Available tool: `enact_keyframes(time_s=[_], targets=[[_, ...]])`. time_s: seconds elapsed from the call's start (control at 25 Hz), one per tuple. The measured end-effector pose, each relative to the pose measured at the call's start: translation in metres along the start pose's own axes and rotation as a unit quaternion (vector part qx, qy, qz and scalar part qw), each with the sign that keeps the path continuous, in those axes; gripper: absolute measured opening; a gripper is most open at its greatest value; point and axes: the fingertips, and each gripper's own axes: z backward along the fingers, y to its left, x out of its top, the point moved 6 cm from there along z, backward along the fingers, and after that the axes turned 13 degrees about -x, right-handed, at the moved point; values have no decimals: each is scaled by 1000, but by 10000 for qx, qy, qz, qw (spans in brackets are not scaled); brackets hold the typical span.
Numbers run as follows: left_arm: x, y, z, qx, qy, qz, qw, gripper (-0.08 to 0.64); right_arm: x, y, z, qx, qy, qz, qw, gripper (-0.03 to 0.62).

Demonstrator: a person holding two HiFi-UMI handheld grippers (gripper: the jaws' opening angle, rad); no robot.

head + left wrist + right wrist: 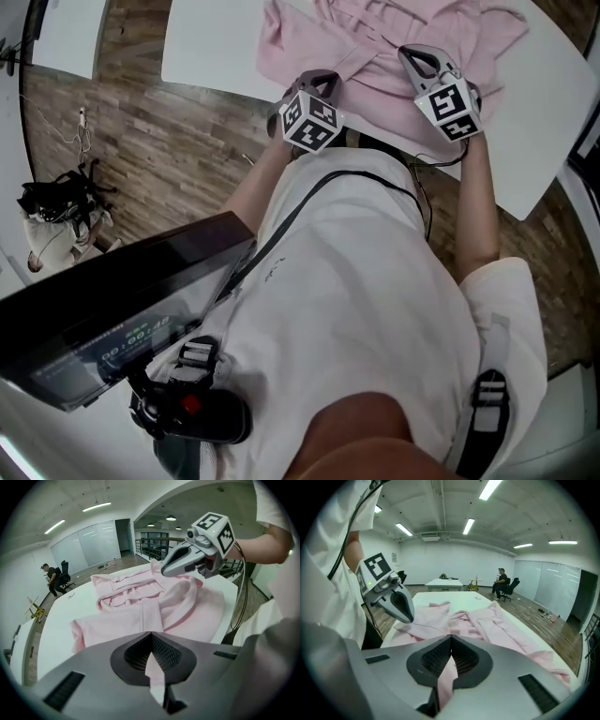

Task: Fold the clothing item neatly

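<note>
Both our left gripper point(321, 79) and right gripper point(409, 54) pinch the pink garment point(375, 33), which stretches away from us across a white table point(206, 47) over a wood floor point(131, 131).

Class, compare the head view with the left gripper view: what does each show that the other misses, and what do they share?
Only the head view: a dark screen and the left gripper's marker cube. Only the left gripper view: that gripper's jaws shut on a pink fold, and a seated person far off. Both: the pink garment, the white table and the right gripper.
</note>
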Motion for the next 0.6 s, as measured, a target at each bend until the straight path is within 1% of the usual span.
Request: enact_keyframes(time_s=[0.16, 0.24, 0.28, 0.36, 0.4, 0.48, 0.6], targets=[[-20, 24, 20, -129, -29, -95, 9999, 3, 22, 63, -22, 615, 73, 165, 9979, 3], [-31, 29, 25, -326, 59, -345, 9989, 11, 22, 82, -28, 729, 167, 148, 9971, 3], [-36, 28, 25, -475, 104, -541, 9974, 44, 20, 87, -30, 705, 227, 114, 9972, 3], [-45, 23, 26, -878, 186, -981, 9911, 147, 15, 88, -31, 524, 360, -36, 9980, 3], [-50, 19, 27, -1074, 238, -1212, 9865, 179, 12, 86, -30, 387, 438, -158, 9982, 3], [-56, 16, 24, -1323, 364, -1687, 9761, 193, 3, 77, -27, 68, 627, -454, 9970, 3], [-62, 15, 11, -1391, 537, -2286, 9620, 193, -12, 60, -19, -408, 870, -795, 9922, 3]])
